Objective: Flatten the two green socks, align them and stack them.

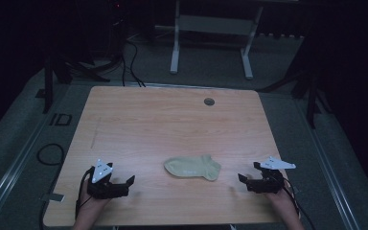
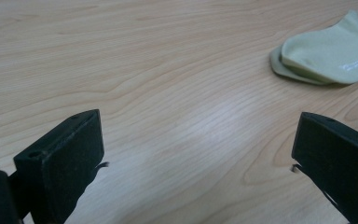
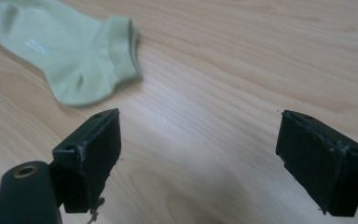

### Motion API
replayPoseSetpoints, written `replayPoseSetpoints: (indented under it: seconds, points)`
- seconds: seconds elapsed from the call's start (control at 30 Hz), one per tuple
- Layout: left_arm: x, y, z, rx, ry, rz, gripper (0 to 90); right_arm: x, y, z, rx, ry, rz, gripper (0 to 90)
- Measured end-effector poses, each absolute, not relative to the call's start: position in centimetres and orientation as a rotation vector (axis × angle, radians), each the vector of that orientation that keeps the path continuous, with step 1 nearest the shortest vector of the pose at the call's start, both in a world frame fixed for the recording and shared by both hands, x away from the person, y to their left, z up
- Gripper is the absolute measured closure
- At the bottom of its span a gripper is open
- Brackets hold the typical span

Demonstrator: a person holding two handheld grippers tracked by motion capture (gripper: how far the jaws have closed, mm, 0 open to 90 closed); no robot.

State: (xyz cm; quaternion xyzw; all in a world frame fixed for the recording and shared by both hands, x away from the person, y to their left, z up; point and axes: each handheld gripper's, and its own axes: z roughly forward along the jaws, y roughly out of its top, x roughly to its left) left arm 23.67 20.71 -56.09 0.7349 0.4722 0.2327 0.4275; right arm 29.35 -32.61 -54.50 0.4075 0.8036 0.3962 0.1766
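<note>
The left gripper (image 1: 122, 184) rests low over the near-left part of the table (image 1: 172, 120), held in a hand that comes in from the near edge. Its two black jaws stand spread wide, with bare wood between them and nothing pinched. The grey three-cornered plate on top catches the light. The right gripper (image 1: 251, 175) sits at the near-right, also held from the near edge, its jaws likewise wide apart over bare wood — empty too. The two tools point inward, toward each other.

Between them, near the front middle of the table and apart from both, lies the sock (image 1: 193, 167). It is a pale green ankle sock, lying flat on its side, toe end toward the left gripper and cuff toward the right and far side. In the left gripper view the sock (image 2: 331, 51) lies beyond the jaws to the upper right, looking like two layers at the toe end, with a small white mark on the fabric. In the right gripper view the sock (image 3: 70, 51) lies just beyond the left jaw — its ribbed cuff and rounded heel show, and the cloth looks smooth with a few soft dents.

No container stands on the table; a small round grey grommet (image 1: 209, 101) is set in the far side of the wood.
</note>
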Motion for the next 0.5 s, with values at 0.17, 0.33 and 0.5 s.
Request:
replayPoseSetpoints:
  seconds: [0.17, 0.33, 0.5]
  points:
    - [23.0, 21.4, -56.4, 1.83, 1.202, 0.578, 2.4, 28.6, -33.7, -54.7, 1.19, 2.252, 1.101, 14.2]
    - [22.4, 22.4, -56.6, 1.809, 1.192, 0.582, 2.4, 27.2, -35.4, -55.0, 1.244, 2.194, 1.107, 14.2]
    - [22.0, 23.0, -56.6, 1.801, 1.216, 0.589, 2.4, 26.1, -36.6, -55.1, 1.278, 2.148, 1.125, 14.2]
